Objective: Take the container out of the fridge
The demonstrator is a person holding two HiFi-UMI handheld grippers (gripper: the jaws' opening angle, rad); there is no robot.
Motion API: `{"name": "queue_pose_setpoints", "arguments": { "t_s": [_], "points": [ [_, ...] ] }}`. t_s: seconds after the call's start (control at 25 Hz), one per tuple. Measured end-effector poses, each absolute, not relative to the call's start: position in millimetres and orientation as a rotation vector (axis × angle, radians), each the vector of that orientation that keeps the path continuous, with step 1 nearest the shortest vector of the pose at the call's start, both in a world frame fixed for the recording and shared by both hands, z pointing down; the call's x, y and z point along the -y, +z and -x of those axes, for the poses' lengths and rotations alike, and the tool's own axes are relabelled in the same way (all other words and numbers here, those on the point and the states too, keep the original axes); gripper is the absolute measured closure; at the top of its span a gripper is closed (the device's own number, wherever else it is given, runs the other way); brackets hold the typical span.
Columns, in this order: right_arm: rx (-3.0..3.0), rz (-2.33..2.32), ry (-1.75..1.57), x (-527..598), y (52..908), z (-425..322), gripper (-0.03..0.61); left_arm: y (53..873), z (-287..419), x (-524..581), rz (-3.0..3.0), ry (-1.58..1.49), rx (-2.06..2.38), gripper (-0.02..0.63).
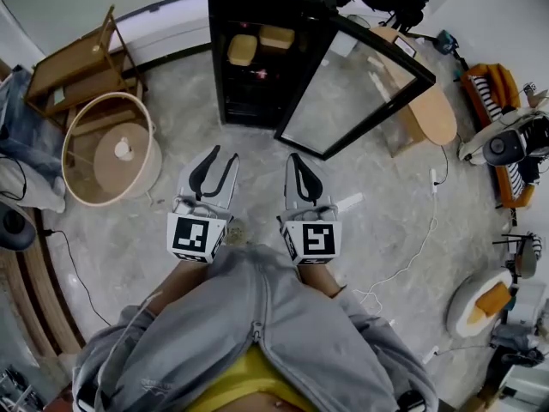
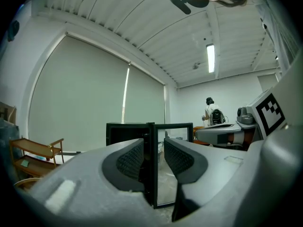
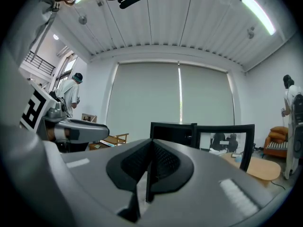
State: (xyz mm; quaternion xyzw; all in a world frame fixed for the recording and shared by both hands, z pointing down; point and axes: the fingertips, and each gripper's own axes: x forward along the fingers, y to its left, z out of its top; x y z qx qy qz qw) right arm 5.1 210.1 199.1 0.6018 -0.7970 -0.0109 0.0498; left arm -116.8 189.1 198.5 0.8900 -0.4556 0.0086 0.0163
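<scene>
A black fridge (image 1: 257,58) stands on the floor ahead, its glass door (image 1: 356,84) swung open to the right. On its top shelf sit two tan containers, one (image 1: 243,50) on the left and one (image 1: 276,38) beside it. Both grippers hang well short of the fridge, above the floor. My left gripper (image 1: 223,155) is open by a narrow gap with nothing between the pads; in the left gripper view (image 2: 154,148) the fridge (image 2: 125,131) shows through the gap. My right gripper (image 1: 296,157) is shut and empty, its pads meeting (image 3: 151,148) in front of the fridge (image 3: 173,134).
A round wicker table (image 1: 111,148) and a wooden rack (image 1: 77,67) stand to the left. A wooden board table (image 1: 429,101) sits right of the door. White cables (image 1: 412,247) trail over the floor on the right. A person (image 2: 210,112) stands in the background.
</scene>
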Motion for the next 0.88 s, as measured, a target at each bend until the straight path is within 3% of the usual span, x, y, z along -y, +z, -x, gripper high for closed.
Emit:
{"name": "queue_pose_setpoints", "arguments": {
  "t_s": [0.88],
  "points": [
    [2.401,-1.847,0.015,-78.3,227.6,-29.1,0.578,227.3,88.6,-63.3,-2.745,0.025,1.351,0.454]
  ]
}}
